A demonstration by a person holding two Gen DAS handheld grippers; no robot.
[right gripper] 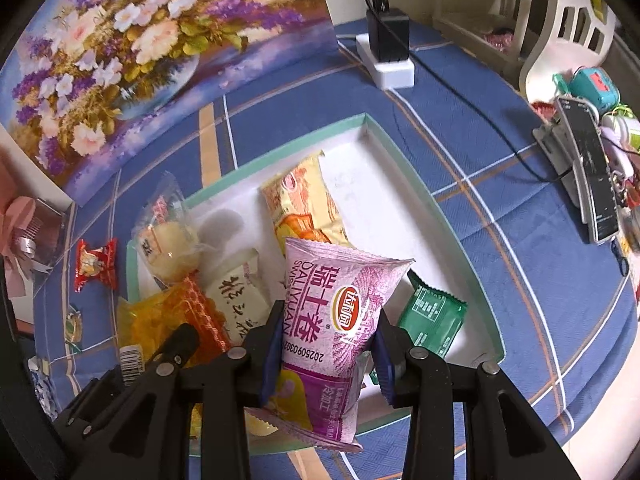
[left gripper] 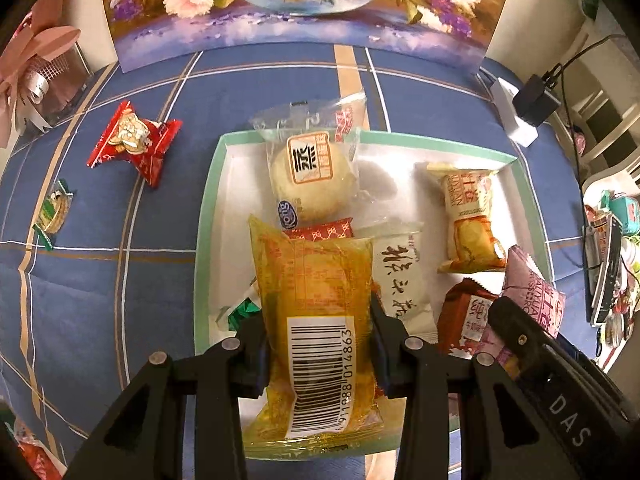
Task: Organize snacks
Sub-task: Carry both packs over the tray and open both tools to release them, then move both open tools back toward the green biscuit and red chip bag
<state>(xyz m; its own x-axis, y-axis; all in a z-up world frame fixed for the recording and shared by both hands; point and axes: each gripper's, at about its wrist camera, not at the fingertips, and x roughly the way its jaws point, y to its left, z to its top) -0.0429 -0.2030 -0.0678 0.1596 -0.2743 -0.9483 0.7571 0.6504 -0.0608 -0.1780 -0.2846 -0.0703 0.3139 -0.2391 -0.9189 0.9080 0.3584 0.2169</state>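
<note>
Left gripper (left gripper: 318,344) clamped on a yellow snack pack (left gripper: 316,312), barcode side up, over the lower middle of a shallow green-rimmed tray (left gripper: 208,200). Right gripper (right gripper: 328,344) clamped on a pink snack pack (right gripper: 340,320) printed "DALIYUAN SWISS ROLL" and "20250903", above the tray's near edge. Inside the tray: a round pale pastry (left gripper: 310,184) in clear wrap, a white packet (left gripper: 404,280) with brush lettering, a yellow roll pack (left gripper: 472,220), a green packet (right gripper: 432,316). Left on the blue plaid cloth (left gripper: 100,280), at frame left: a red candy wrapper (left gripper: 134,140). Flower painting (left gripper: 304,4) propped behind; charger on a power strip (right gripper: 390,52) at upper right. Smaller print unreadable.
</note>
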